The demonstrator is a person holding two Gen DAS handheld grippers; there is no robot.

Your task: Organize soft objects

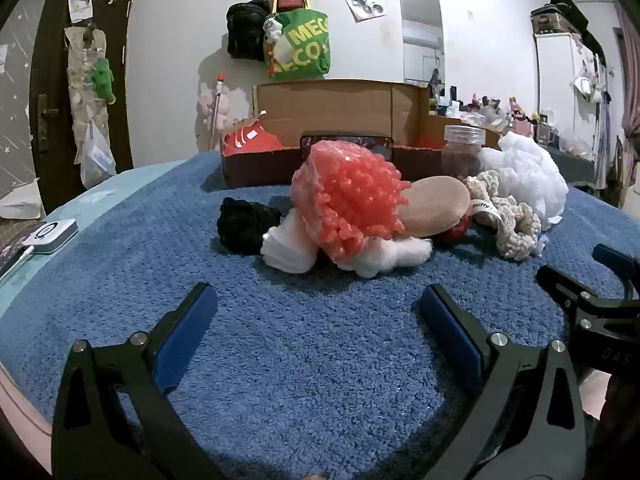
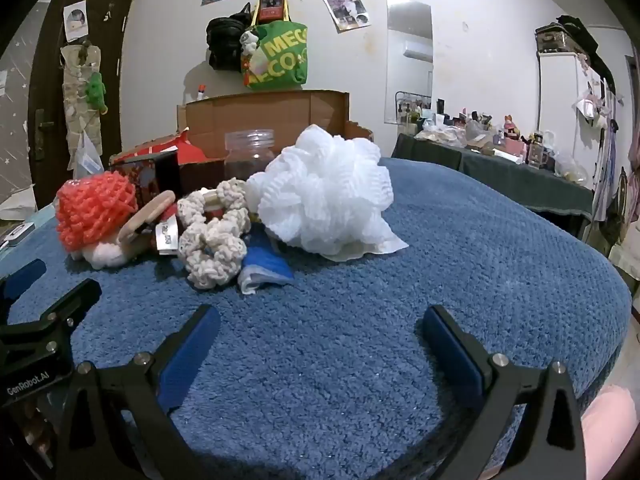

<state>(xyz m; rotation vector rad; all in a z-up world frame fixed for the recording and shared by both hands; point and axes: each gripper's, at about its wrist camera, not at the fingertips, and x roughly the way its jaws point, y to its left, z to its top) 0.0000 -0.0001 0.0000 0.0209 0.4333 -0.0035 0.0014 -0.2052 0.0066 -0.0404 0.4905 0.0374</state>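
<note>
While both tools hung spread and empty over the near edge of the bed point(image 1: 280, 360), the left tool point(image 1: 316, 312) faced the knobbly coral bundle point(image 1: 352, 204) and the right tool point(image 2: 320, 332) the frilly white mesh puff point(image 2: 320, 188). The soft things lay heaped mid-bed, probably gathered for the cardboard box point(image 1: 332, 108) at the far edge; a crocheted cream scrunchie point(image 2: 212, 236) sat between them.

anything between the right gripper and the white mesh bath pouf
Nothing visible. The right gripper is open over bare blue fleece blanket, and the fluffy white mesh bath pouf lies ahead. The cream crocheted scrunchie and folded blue cloth lie left of that path.
</note>
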